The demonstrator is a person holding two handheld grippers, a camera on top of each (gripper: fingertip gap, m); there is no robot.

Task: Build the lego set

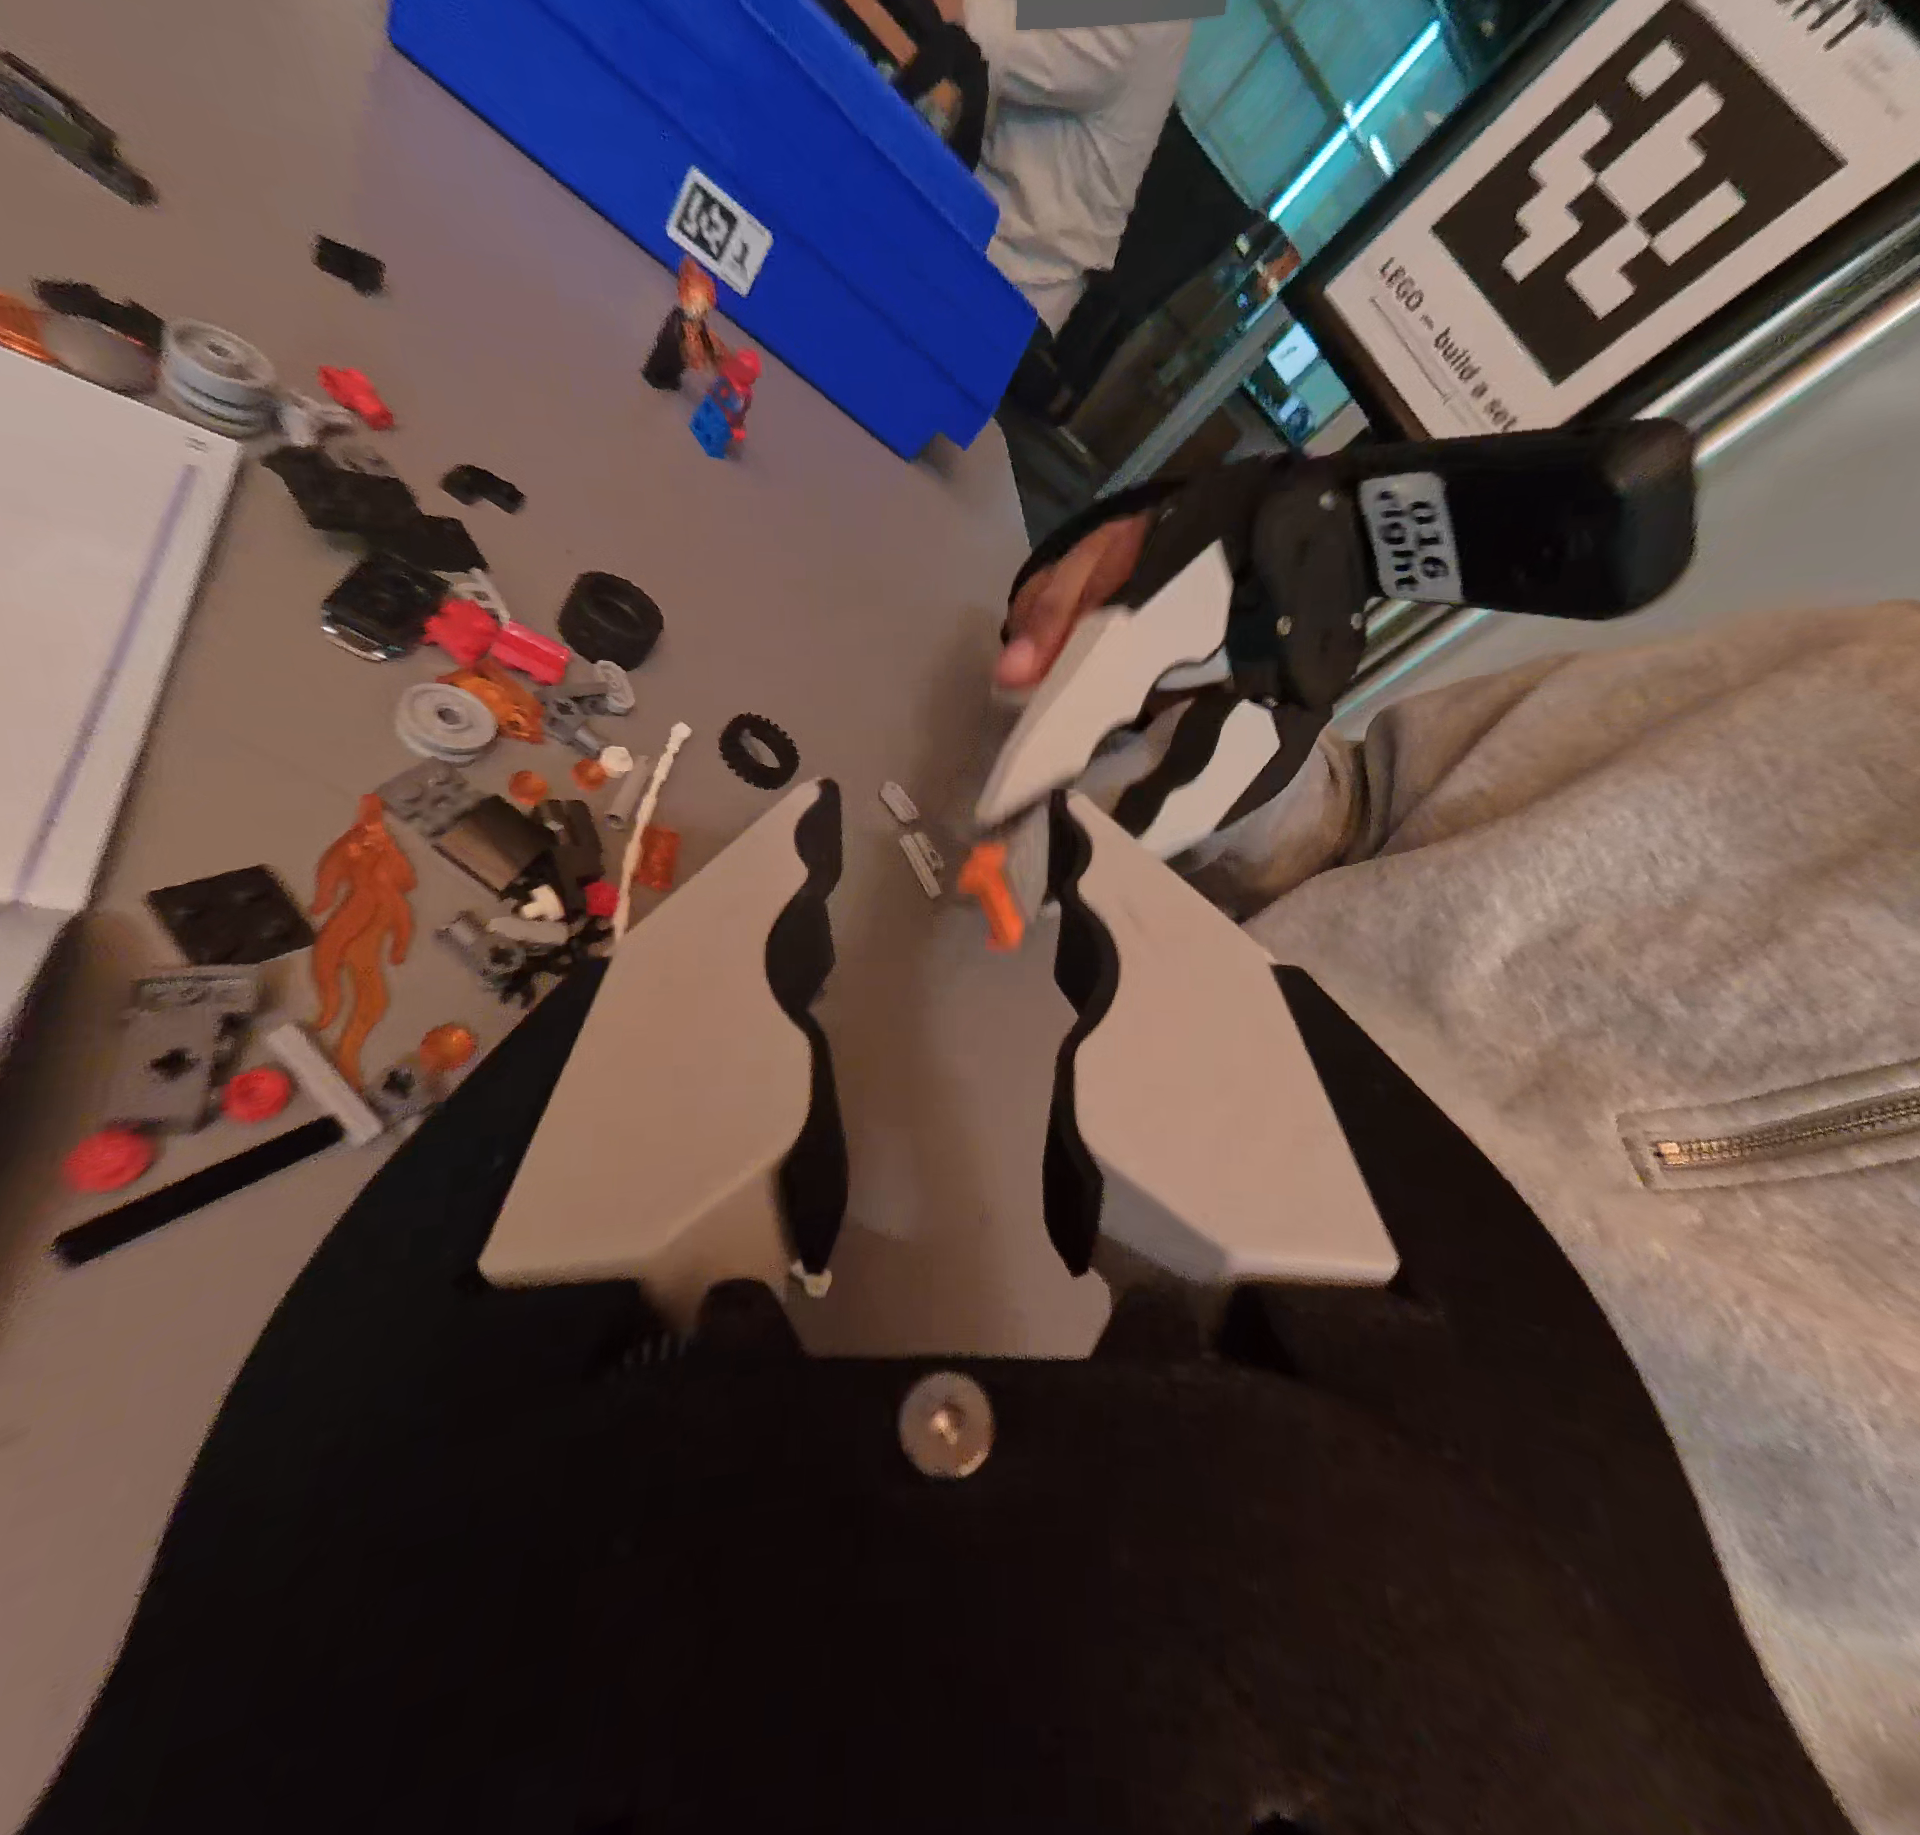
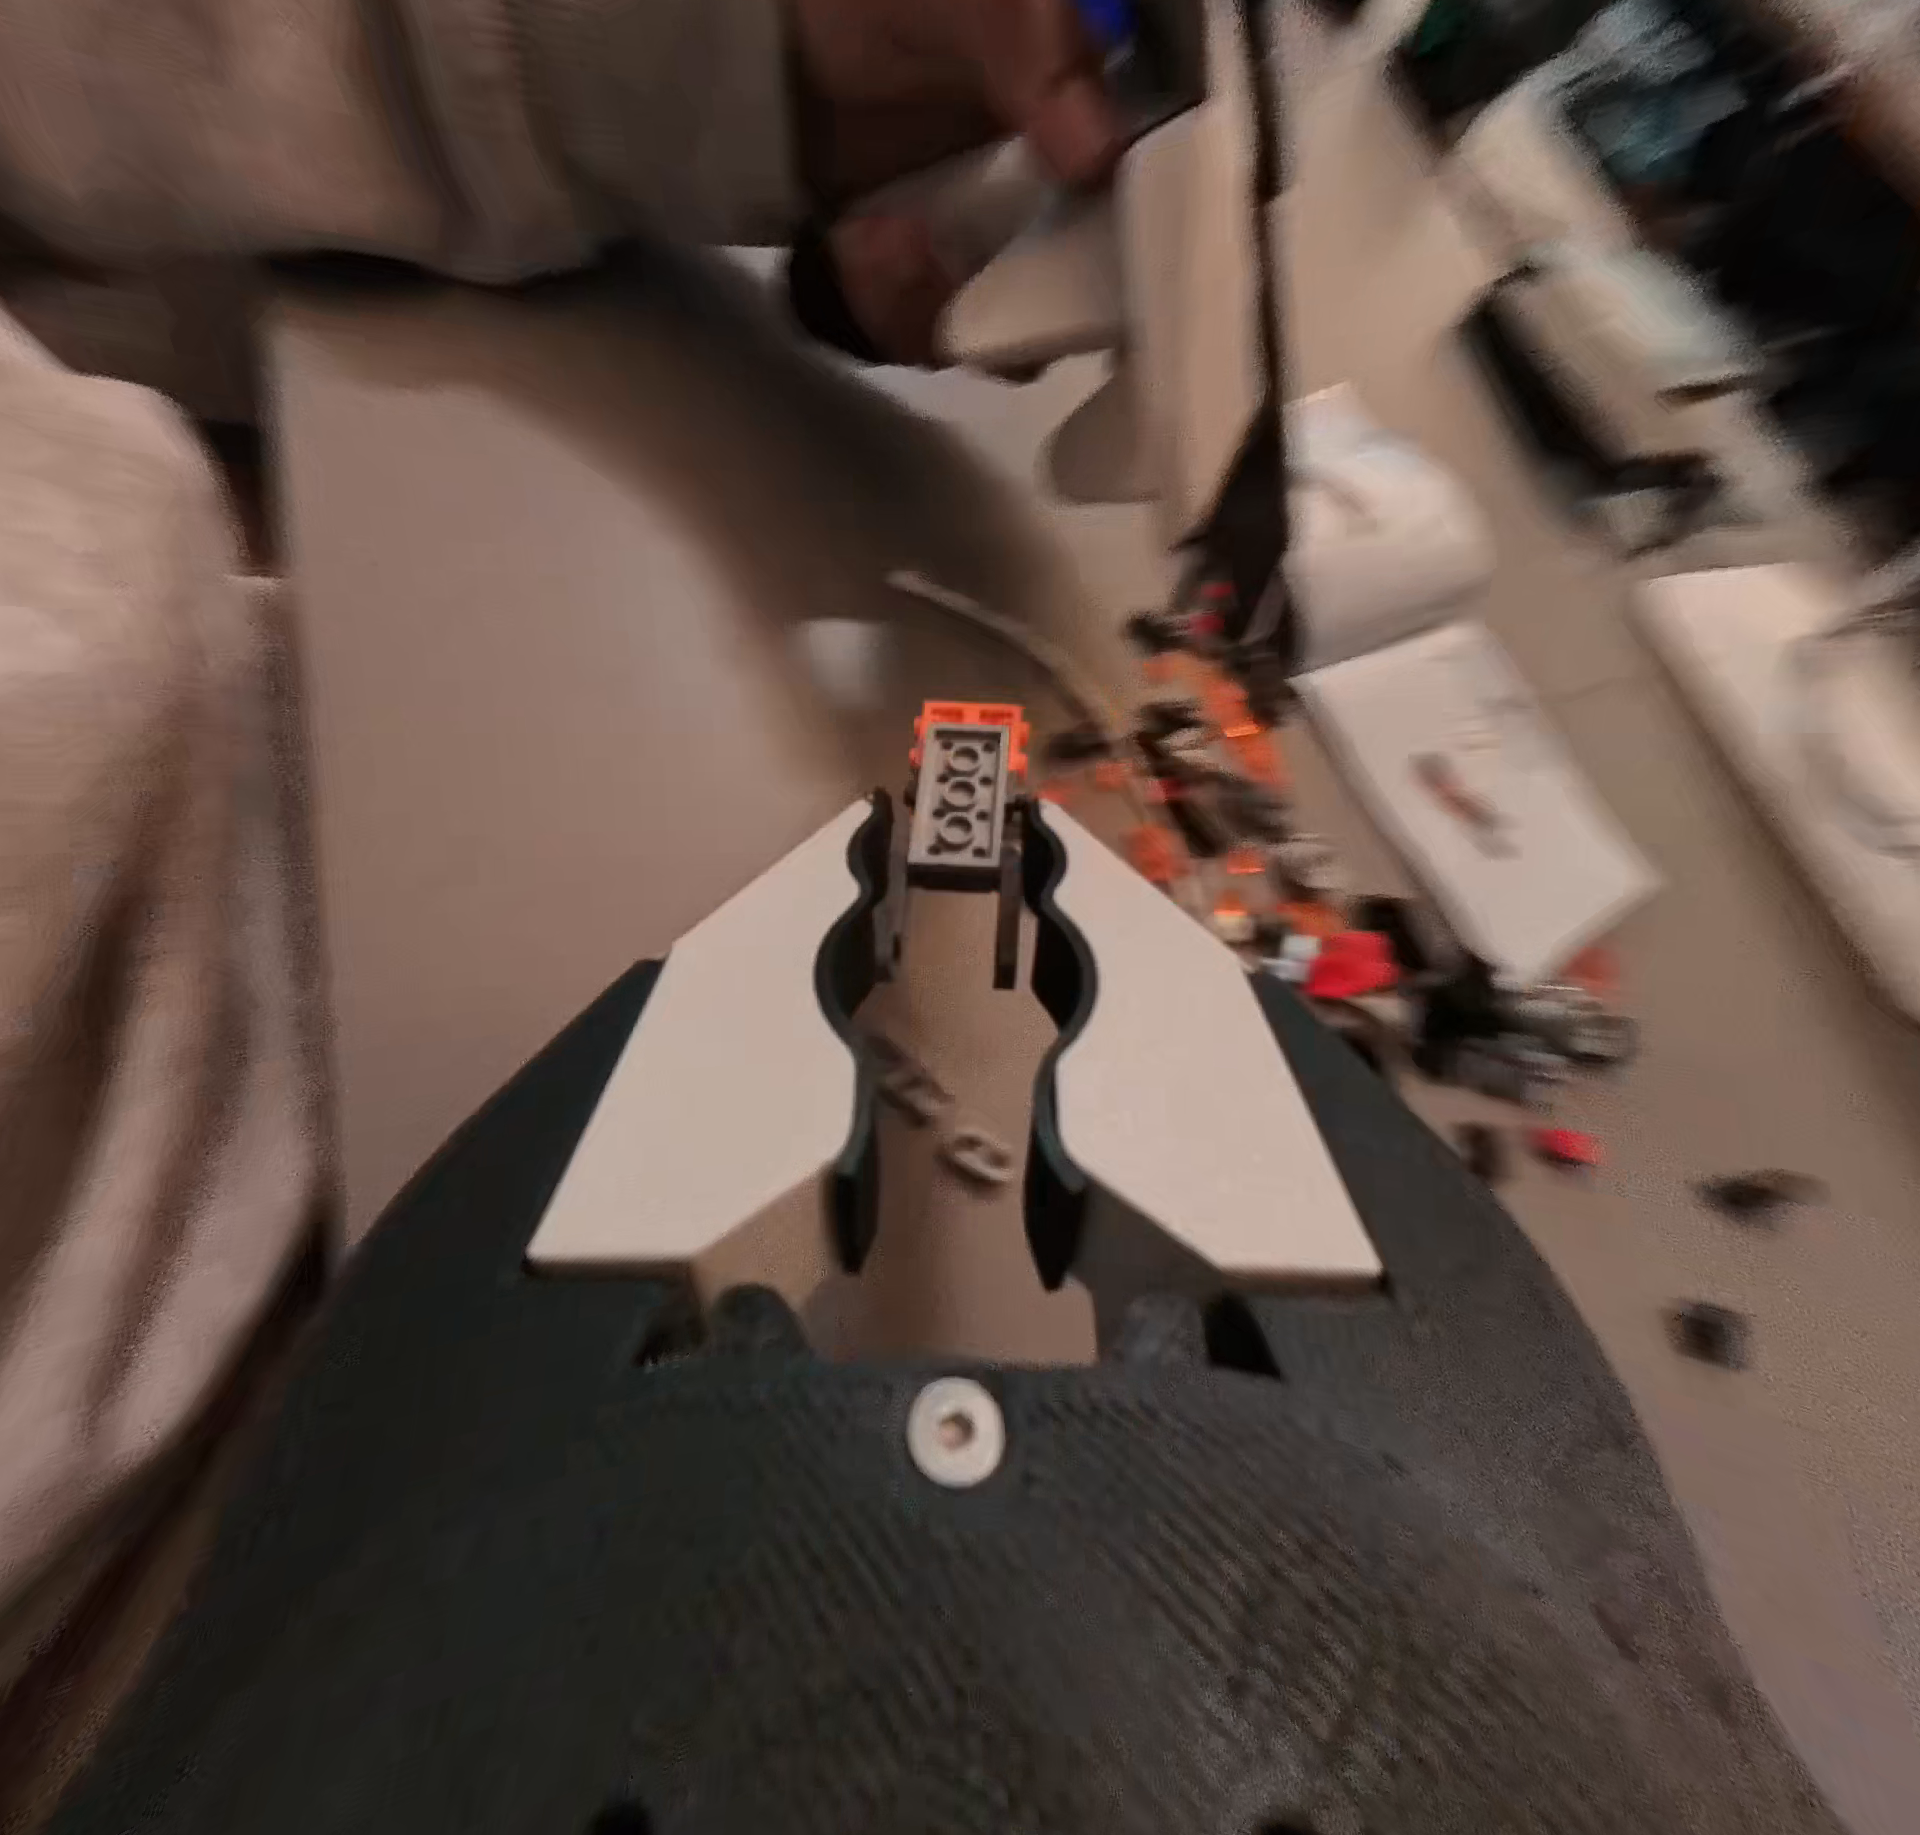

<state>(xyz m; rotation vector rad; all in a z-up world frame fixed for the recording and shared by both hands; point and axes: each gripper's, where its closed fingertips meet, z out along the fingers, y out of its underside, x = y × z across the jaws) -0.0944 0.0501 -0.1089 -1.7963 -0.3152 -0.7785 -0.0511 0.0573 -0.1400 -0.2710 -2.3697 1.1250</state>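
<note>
Between right gripper [image 2: 951, 829] fingers, tips pinching grey plate [image 2: 958, 798] with orange piece [image 2: 968, 720] — light, rigid, small; hold long edges. Left gripper [image 1: 940, 829] fingers spread, empty, near loose parts on table [image 1: 520, 497].

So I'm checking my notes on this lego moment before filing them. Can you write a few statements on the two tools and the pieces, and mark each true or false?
1. The right tool is shut on a grey plate with an orange piece attached. True.
2. The left tool grips a black tyre. False: its fingers stand apart with nothing between them; the black tyre lies on the table.
3. Two minifigures stand near the blue bin. True.
4. The orange flame piece is held by the right tool. False: it lies on the table among loose parts.
</note>
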